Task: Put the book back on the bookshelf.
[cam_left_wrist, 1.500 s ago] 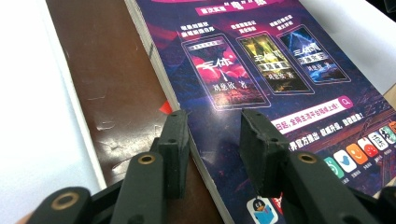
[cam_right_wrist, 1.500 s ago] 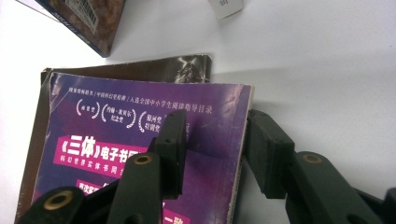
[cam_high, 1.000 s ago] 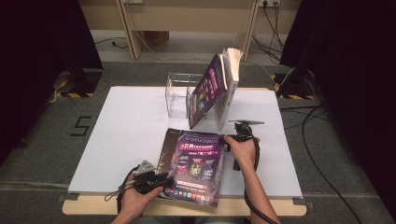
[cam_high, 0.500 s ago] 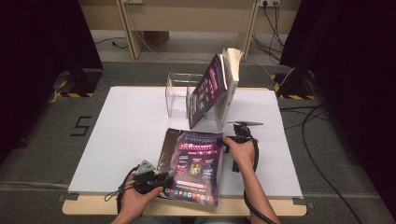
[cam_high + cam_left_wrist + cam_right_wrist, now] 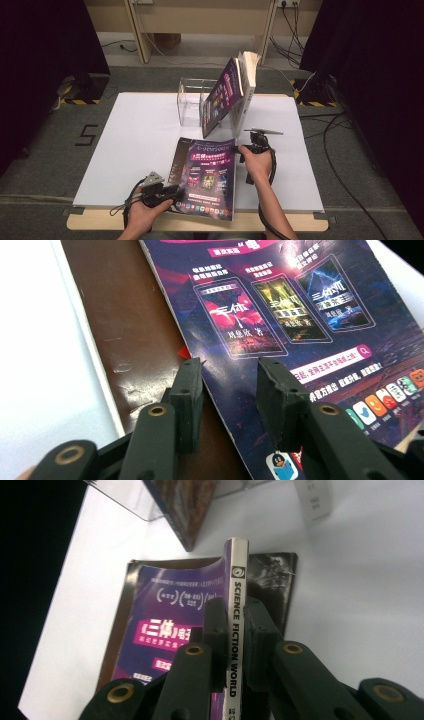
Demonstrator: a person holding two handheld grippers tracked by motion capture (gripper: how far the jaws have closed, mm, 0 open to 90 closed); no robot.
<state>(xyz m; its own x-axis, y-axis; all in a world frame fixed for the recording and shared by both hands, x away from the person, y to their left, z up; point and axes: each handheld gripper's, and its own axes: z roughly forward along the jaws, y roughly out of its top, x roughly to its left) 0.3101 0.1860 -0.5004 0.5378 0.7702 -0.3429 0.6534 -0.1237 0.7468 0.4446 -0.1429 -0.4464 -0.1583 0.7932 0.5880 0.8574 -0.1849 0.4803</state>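
Right gripper view showed the right gripper [image 5: 234, 630] with its black jaws just closing on the white spine of a magazine [image 5: 170, 630], the spine pinched between them, the glossy purple cover curving away. In the high view the magazine [image 5: 206, 177] lay near the front edge of the white table [image 5: 125, 135], on a dark brown book [image 5: 176, 165]. The left gripper [image 5: 227, 382], low at the magazine's front left corner, hovered with jaws spread above the cover. Behind, slim magazines leaned in a clear plastic rack [image 5: 192, 100].
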